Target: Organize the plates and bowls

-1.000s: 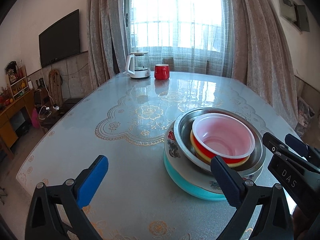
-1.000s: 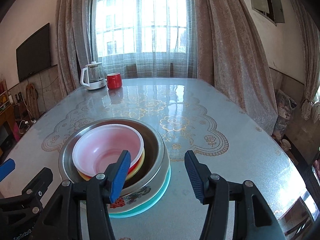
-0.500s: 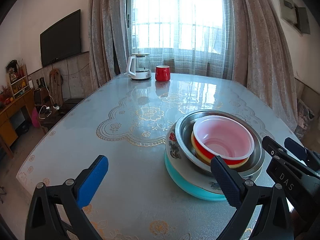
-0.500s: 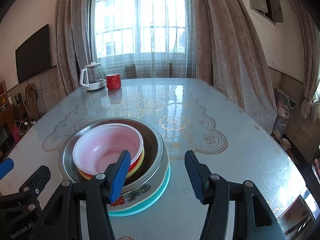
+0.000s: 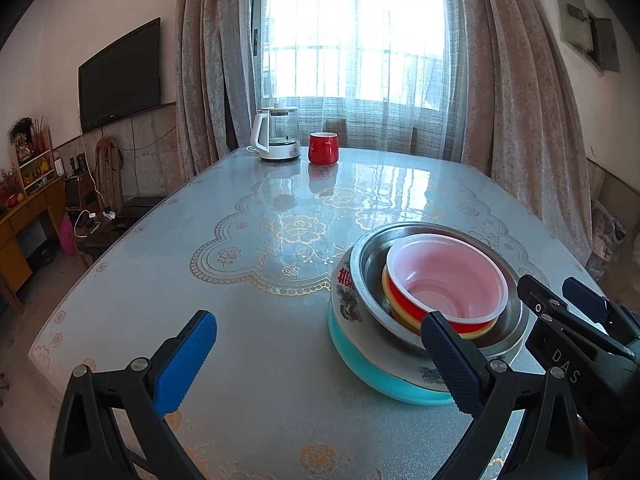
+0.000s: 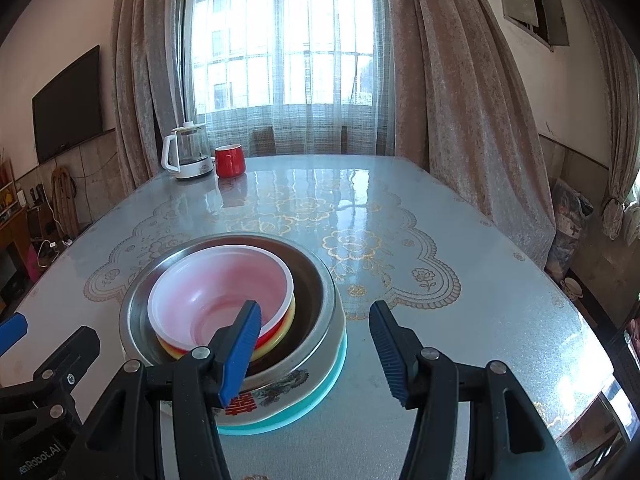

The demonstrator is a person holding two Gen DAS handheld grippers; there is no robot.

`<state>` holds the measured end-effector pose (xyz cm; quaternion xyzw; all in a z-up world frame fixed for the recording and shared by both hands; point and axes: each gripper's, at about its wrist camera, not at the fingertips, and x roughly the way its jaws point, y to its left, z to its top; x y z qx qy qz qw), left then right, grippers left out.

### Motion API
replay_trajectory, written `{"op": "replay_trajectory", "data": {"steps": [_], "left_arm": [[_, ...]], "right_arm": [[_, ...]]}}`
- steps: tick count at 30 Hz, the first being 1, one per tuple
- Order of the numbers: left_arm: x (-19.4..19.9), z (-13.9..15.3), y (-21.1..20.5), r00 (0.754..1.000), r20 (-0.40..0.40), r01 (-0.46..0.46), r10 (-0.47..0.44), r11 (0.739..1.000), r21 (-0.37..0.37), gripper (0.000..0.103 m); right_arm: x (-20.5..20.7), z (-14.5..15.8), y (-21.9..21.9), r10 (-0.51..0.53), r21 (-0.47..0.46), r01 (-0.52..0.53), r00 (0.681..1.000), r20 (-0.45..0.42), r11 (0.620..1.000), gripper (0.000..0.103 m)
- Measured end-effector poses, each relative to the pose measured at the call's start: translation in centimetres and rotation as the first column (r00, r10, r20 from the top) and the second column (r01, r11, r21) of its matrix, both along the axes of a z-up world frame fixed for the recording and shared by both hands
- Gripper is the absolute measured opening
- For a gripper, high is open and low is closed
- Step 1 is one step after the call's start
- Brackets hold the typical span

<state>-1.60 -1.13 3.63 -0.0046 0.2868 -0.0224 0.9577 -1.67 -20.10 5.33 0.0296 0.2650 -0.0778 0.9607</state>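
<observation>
The left gripper (image 5: 318, 360) hangs over the near part of the table (image 5: 256, 352) with its blue-padded fingers (image 5: 184, 358) spread wide and only bare tabletop between them. At the far edge of the table a white electric kettle (image 5: 278, 140) stands just beside a red mug (image 5: 323, 148), well apart from the dishes. To the right of the open fingers sits the nested stack: a teal dish (image 5: 360, 364) at the bottom, a printed enamel basin (image 5: 344, 296) in it, a steel bowl (image 5: 370, 256) inside that, then a yellow bowl (image 5: 390, 304), a red bowl (image 5: 412, 306) and on top a white bowl (image 5: 444, 276) with a pink inside. In the right wrist view the right gripper (image 6: 316, 350) hovers above the near right rim of the stack, fingers held moderately apart and gripping nothing; its left finger (image 6: 240, 352) lies in front of the bowls, its right finger over bare table beside the stack
</observation>
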Motion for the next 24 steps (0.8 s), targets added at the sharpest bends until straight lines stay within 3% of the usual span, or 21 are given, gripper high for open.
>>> {"op": "replay_trajectory", "data": {"steps": [24], "left_arm": [[0.34,-0.01,-0.54,1.0,-0.001,0.017,-0.017,1.0,-0.002,0.103]], "right_arm": [[0.47,-0.39,-0.36,-0.001,0.009,0.001,1.0,-0.007,1.0,0.057]]}}
